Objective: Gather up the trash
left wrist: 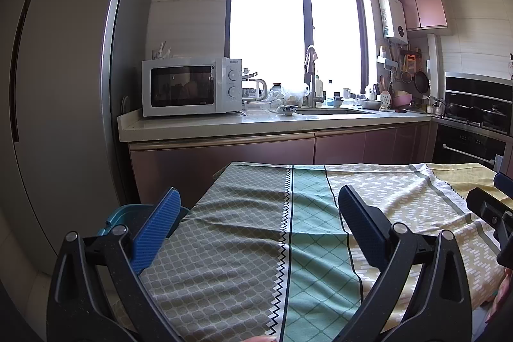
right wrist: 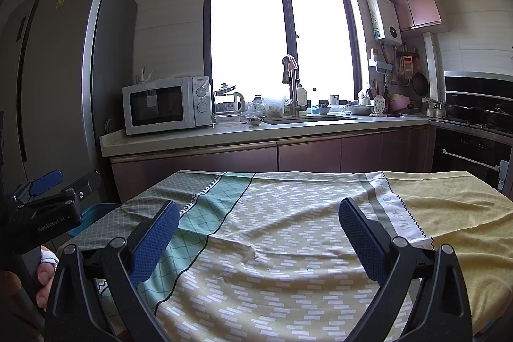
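Kitchen tabletop (right wrist: 288, 246) shows only patterned cloth; no trash is visible. Your left tongs (left wrist: 259, 213) and right tongs (right wrist: 258, 229) are both released, holding nothing; teal bin (left wrist: 128, 213) sits nearest your left.

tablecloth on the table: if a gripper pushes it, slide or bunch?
Likely bunches: the tablecloth already shows wrinkles, so it looks thin and floppy. Nothing visibly weighs it down, so it may also slide. Its edges drape over the table, which might resist slightly.

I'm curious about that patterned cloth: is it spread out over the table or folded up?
Spread out. The cloth lies open across the whole table top, lightly wrinkled, its far edge hanging over the table's end.
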`<state>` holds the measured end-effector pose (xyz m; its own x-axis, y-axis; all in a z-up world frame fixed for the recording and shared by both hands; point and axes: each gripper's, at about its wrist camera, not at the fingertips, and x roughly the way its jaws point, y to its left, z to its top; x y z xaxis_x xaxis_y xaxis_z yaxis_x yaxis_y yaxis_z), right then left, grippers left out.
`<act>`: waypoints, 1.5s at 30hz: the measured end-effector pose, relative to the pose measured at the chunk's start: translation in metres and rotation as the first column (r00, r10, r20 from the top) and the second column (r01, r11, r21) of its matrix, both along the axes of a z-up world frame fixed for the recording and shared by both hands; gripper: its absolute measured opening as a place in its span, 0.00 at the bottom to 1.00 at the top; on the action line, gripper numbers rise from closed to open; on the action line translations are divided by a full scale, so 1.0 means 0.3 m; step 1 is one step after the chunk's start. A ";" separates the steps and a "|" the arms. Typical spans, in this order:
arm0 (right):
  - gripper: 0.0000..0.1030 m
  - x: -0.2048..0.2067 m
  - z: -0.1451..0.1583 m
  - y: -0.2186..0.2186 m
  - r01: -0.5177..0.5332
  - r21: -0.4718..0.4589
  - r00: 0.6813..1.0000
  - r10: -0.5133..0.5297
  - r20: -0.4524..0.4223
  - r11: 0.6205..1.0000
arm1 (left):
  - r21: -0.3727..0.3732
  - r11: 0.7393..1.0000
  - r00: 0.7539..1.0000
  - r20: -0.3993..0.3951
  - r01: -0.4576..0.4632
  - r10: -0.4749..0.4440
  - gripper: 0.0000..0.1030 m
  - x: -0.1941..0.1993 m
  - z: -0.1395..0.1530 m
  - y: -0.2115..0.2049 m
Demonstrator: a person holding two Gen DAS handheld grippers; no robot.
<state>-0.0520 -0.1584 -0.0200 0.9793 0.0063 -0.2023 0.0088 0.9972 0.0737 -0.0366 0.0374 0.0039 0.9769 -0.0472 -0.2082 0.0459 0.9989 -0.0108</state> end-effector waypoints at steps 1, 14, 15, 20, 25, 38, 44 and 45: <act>0.93 0.000 0.000 -0.001 -0.001 0.001 1.000 0.001 0.000 1.000 | -0.001 1.000 1.000 -0.001 0.000 0.000 0.94 0.000 -0.001 0.000; 0.93 0.001 0.001 -0.007 0.001 0.001 1.000 -0.001 0.000 1.000 | 0.001 1.000 1.000 -0.003 -0.002 0.002 0.94 0.002 -0.007 0.004; 0.93 0.002 0.000 -0.006 -0.001 0.002 1.000 0.001 -0.002 1.000 | 0.001 1.000 1.000 -0.003 -0.003 0.003 0.94 0.003 -0.009 0.006; 0.93 -0.003 0.000 -0.008 0.003 0.003 1.000 -0.003 -0.002 1.000 | 0.000 1.000 1.000 -0.003 -0.003 0.003 0.94 0.003 -0.007 0.004; 0.93 -0.001 0.000 -0.008 0.002 0.003 1.000 -0.002 -0.002 1.000 | 0.000 1.000 1.000 -0.003 -0.003 0.003 0.94 0.003 -0.008 0.005; 0.93 -0.006 0.004 -0.007 0.006 0.006 1.000 -0.006 0.000 1.000 | -0.001 1.000 1.000 -0.005 -0.003 0.003 0.94 0.003 -0.009 0.006; 0.93 -0.004 0.004 -0.008 0.008 0.005 1.000 -0.008 0.000 1.000 | -0.001 1.000 1.000 -0.006 -0.003 0.003 0.94 0.003 -0.006 0.003; 0.93 -0.002 0.004 -0.008 0.007 0.006 1.000 -0.007 0.000 1.000 | 0.000 1.000 1.000 -0.006 -0.003 0.003 0.94 0.003 -0.007 0.004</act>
<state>-0.0526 -0.1608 -0.0187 0.9793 0.0003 -0.2026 0.0161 0.9967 0.0794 -0.0357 0.0385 0.0018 0.9758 -0.0440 -0.2143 0.0426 0.9990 -0.0113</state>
